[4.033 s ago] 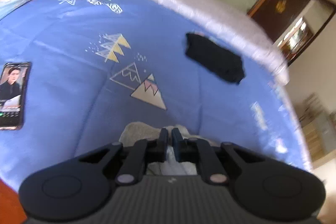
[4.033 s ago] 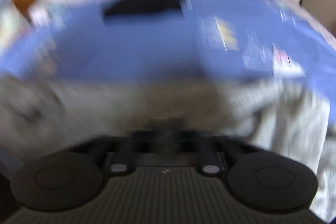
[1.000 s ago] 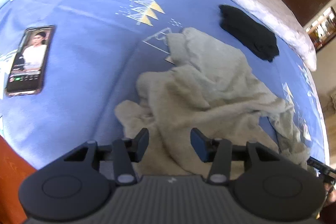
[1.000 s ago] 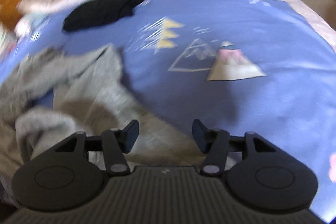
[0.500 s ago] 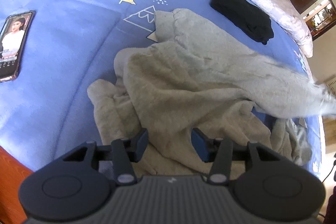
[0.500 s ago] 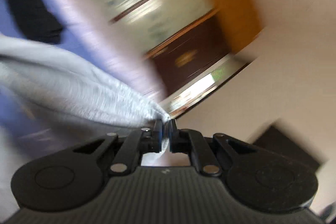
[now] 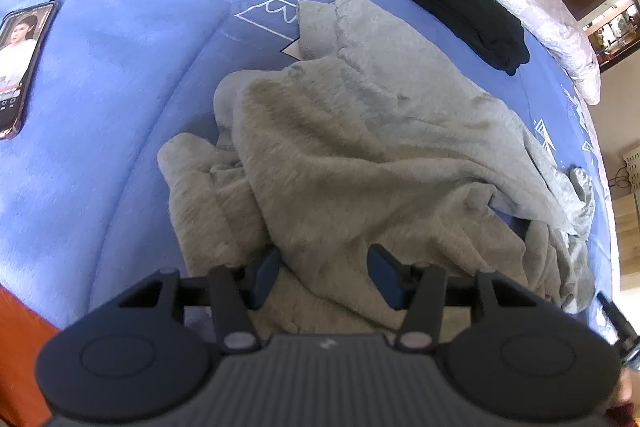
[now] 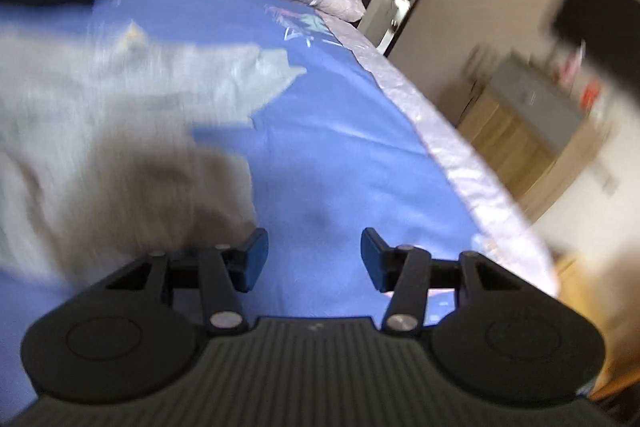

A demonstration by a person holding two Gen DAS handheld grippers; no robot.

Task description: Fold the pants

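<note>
Two risks stood out at this moment, and both came from how the grey pants (image 7: 360,155) lay: crumpled in a loose heap on the blue bedspread (image 7: 120,75), with one leg thrown over the other and folds bunched along the near edge. If a gripper closed on that mound, it would probably catch several layers at once, and the lift would drag the whole pile instead of spreading one leg flat. The second risk was a grab at the wrong place, since neither the waistband nor the cuffs could be picked out with any certainty among the creases. The left gripper (image 7: 326,273) hovered low over the near part of the heap, its jaws opening and its blue pads apart, with cloth showing in the gap beneath them but nothing pinched. The right gripper (image 8: 314,259) was also opening, with only bare bedspread between its pads; it gripped nothing, and the pants (image 8: 120,147) lay up and to its left in that blurred view, their edge just beside its left finger. A folded black garment (image 7: 468,15) lay well apart from the pants toward the far edge of the bed, and a phone (image 7: 22,63) lay far off on the left.
</note>
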